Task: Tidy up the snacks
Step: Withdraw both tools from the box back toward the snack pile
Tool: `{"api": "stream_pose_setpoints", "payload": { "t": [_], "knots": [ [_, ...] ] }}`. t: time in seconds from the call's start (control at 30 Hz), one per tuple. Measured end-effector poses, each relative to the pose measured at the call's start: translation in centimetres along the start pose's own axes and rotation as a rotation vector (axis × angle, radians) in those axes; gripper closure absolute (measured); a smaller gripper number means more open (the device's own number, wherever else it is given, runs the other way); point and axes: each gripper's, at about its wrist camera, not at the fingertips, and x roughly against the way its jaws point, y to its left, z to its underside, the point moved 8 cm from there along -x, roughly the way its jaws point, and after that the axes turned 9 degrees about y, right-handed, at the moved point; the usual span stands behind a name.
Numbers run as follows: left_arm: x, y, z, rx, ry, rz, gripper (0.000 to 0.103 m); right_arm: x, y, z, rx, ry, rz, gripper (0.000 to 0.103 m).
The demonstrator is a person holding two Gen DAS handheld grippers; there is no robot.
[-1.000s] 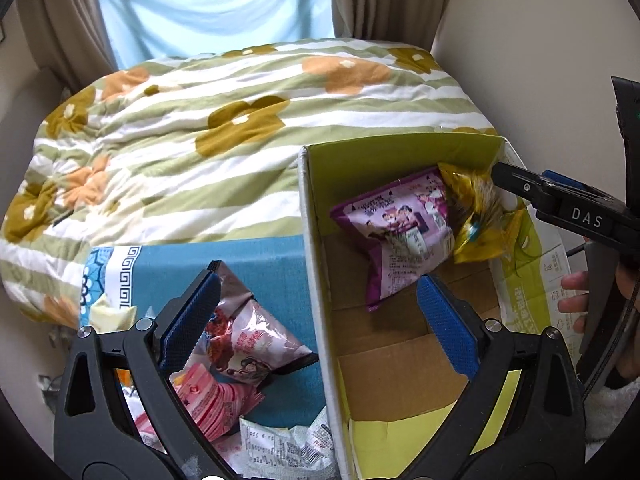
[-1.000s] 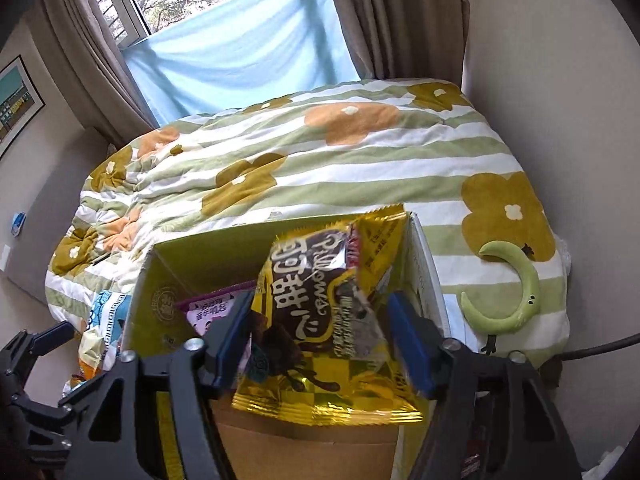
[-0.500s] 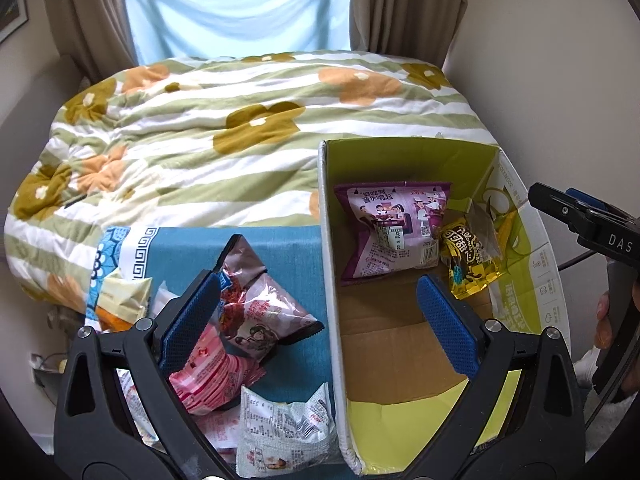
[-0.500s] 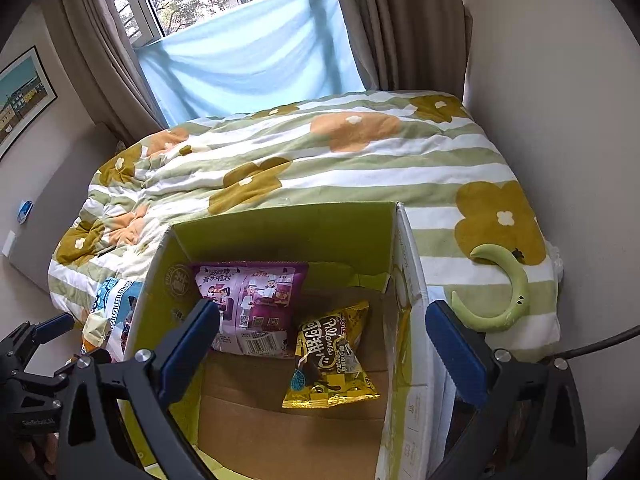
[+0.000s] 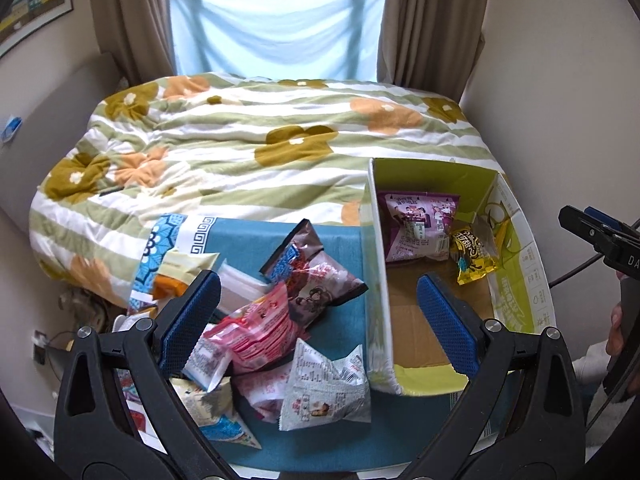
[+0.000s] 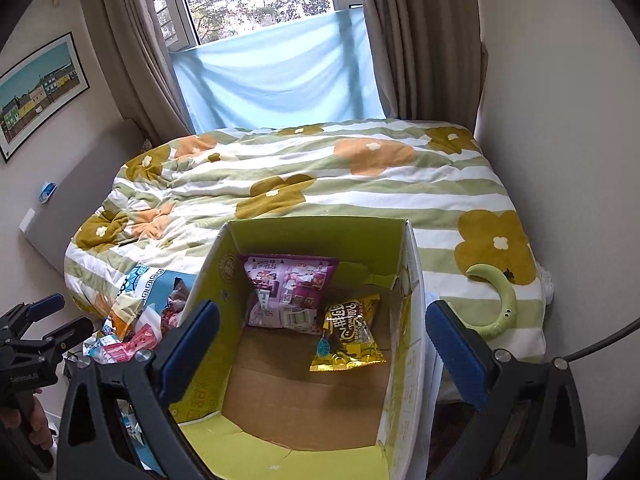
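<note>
An open cardboard box [image 5: 376,264] [image 6: 404,320] with yellow-green walls stands on a blue cloth [image 5: 248,236]. Inside lie a purple snack bag [image 5: 416,228] [image 6: 288,292] and a yellow snack bag [image 5: 474,256] [image 6: 348,336]. Left of the box is a pile of loose snack packets: a brown one [image 5: 316,280], a pink one [image 5: 256,324], a white one [image 5: 324,392]. My left gripper [image 5: 318,320] is open and empty above the pile and the box's left wall. My right gripper [image 6: 324,344] is open and empty above the box.
A bed with a green-striped flowered quilt [image 5: 248,136] [image 6: 320,184] lies behind the box. A green crescent toy [image 6: 496,300] lies on the bed's right side. A wall [image 5: 560,100] is on the right; a curtained window [image 6: 272,76] is at the back.
My right gripper opened and let the yellow bag drop into the box, then drew back and up. My left gripper also rose and drew back, showing more of the pile.
</note>
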Motion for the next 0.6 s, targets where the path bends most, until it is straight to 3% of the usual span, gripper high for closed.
{"api": "stream_pose_setpoints", "payload": {
  "t": [0.3, 0.6],
  "knots": [
    [4.0, 6.9, 4.0, -0.012, -0.035, 0.005, 0.005, 3.5, 5.8, 4.1, -0.035, -0.054, -0.005, 0.0],
    [5.5, 13.7, 9.1, -0.007, -0.018, 0.045, 0.005, 3.9, 12.6, 9.5, -0.096, -0.063, 0.002, 0.0]
  ]
}}
